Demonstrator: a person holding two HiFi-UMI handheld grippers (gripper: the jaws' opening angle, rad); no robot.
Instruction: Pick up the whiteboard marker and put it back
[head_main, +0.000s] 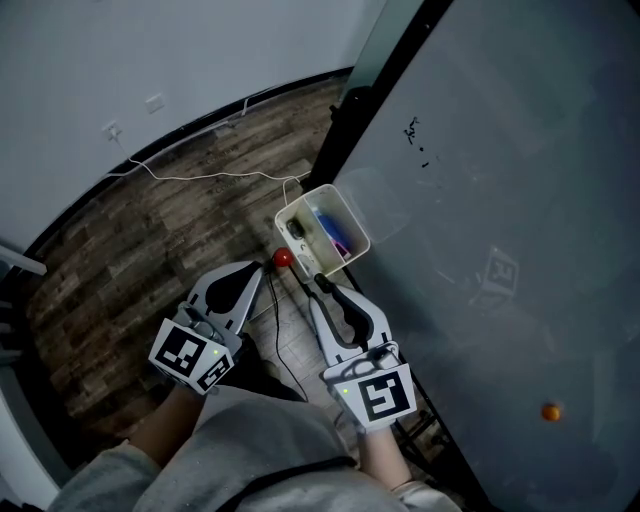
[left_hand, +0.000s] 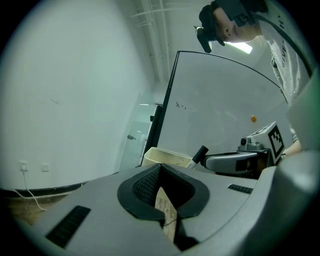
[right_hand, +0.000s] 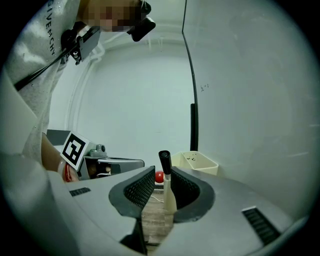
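— Cream barrel, black cap: the whiteboard marker. Where is it? Head view first.

— Entry one, head view. I find it at the tips of my right gripper, with its cap pointing ahead at the cream bin on the whiteboard, just short of the near rim. Other markers lie in that bin. My left gripper sits beside the right one and carries nothing.

— Left gripper view?

— Entry two. The jaws are pressed together at the tips, with nothing between them. Across from them the marker juts out of the right gripper, slanting up toward the bin's near wall.

— Right gripper view?

— Entry three. The jaws are spread. The marker stands between them, cap uppermost, lying against the right-hand pad. Floor shows between it and the other pad. The bin is ahead and slightly right.

— What does the next move turn on?

— I judge the right gripper to be the nearer one, and the marker's long axis already aims at the bin. It would take a short carry forward over the rim.
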